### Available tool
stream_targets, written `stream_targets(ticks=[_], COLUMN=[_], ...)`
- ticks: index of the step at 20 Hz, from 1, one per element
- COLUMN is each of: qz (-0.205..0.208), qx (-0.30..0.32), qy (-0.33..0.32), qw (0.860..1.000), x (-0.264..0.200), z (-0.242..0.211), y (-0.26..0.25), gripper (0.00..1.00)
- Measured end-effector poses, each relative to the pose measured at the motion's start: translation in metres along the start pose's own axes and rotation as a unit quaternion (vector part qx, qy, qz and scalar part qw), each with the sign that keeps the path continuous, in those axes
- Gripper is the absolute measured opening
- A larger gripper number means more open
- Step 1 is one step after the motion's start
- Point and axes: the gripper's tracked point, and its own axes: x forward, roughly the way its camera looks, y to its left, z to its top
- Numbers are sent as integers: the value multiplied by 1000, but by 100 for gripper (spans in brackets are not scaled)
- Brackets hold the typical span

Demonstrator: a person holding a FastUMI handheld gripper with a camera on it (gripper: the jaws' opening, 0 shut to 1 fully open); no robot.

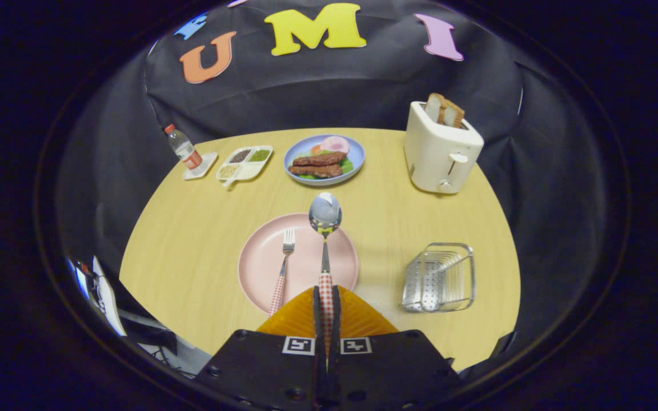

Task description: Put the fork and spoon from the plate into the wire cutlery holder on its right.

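The claw (326, 297) is closed on the spoon (325, 228), its 2 orange fingers (295, 319) pressing the red-checked handle from either side. The spoon points straight ahead of the fingers, its shiny bowl raised above the far rim of the pink plate (260, 257). The fork (282, 274) lies on that plate just left of the spoon, tines pointing away, its checked handle reaching over the near rim beside the left finger.

The wire cutlery holder (438, 278) stands on the wooden surface (192, 240) to the right of the plate, apart from it and ahead-right of the fingers; nothing can be seen inside it.

Beyond the plate, a blue plate of food (324, 160) sits near the middle of the far side. To its left is a white divided tray (245, 162) with small portions in its compartments, and further left a water bottle (183, 148) stands on a small white coaster (201, 166). A cream toaster (440, 151) stands at the far right with 2 slices of toast (444, 109) sticking up from its slots.
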Motion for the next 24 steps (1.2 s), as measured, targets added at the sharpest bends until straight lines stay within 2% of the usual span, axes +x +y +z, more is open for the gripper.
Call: stream_targets(ticks=[4, 9, 18, 24], qz=[-26, -48, -19, -19], qx=[31, 51, 89, 105], qy=[15, 93, 232, 280], qw=[999, 993, 968, 954], x=[-45, -67, -56, -38], z=[9, -14, -29, -29], y=[-60, -111, -120, -123], gripper=[1, 1, 1, 1])
